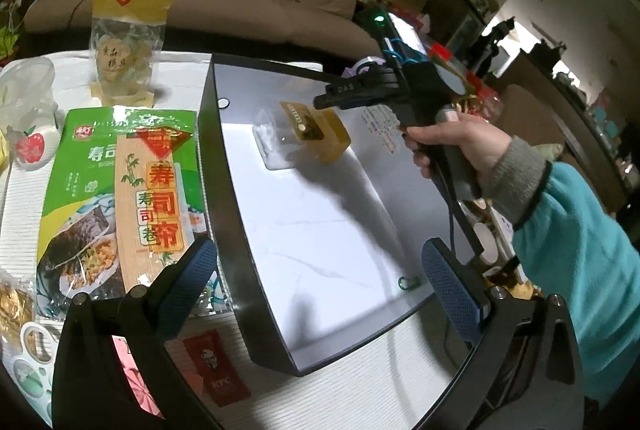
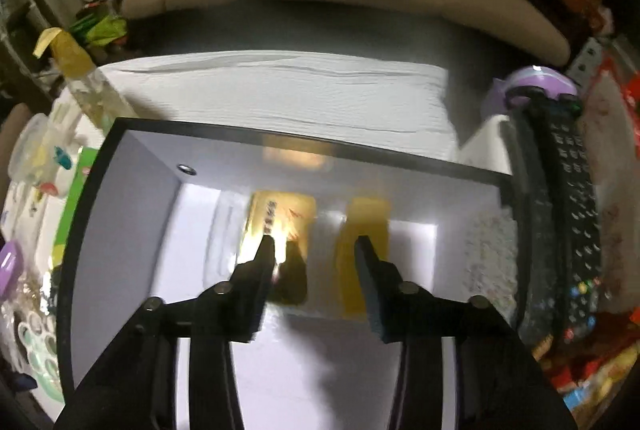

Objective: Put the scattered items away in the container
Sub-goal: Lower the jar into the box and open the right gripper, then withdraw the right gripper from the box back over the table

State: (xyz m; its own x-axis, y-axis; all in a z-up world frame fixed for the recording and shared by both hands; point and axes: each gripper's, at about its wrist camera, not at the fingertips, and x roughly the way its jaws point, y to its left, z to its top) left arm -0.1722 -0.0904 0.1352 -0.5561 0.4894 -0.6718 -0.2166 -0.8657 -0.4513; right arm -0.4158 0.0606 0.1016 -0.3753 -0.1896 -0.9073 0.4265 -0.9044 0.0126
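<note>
One item so far lies inside the container point(image 1: 256, 214), a black-walled box with a white floor: a clear packet with a yellow header card point(image 1: 308, 134), resting near the far wall. The right gripper point(image 2: 316, 250) hangs just above it, pointing steeply down, its fingers apart with nothing between the pads; the packet looks released, so the drop-off step seems all but finished. The left gripper point(image 1: 320, 282) waits over the near edge of the box, fingers wide apart and empty.

Several things remain on the white surface point(image 1: 180, 78) to the left of the box: a green sushi-seaweed packet with a bamboo rolling mat point(image 1: 132, 198) just beside the box wall, a standing clear bag with a yellow top point(image 1: 126, 42) farther back, a small white cup with an apple print point(image 1: 34, 146), and a red KFC sachet point(image 1: 216, 370) near the front corner.

Next, I judge, the right hand point(image 1: 452, 146) must lift clear of the box walls, while one gripper goes to the seaweed packet, which lies flat and needs an edge pinch.
</note>
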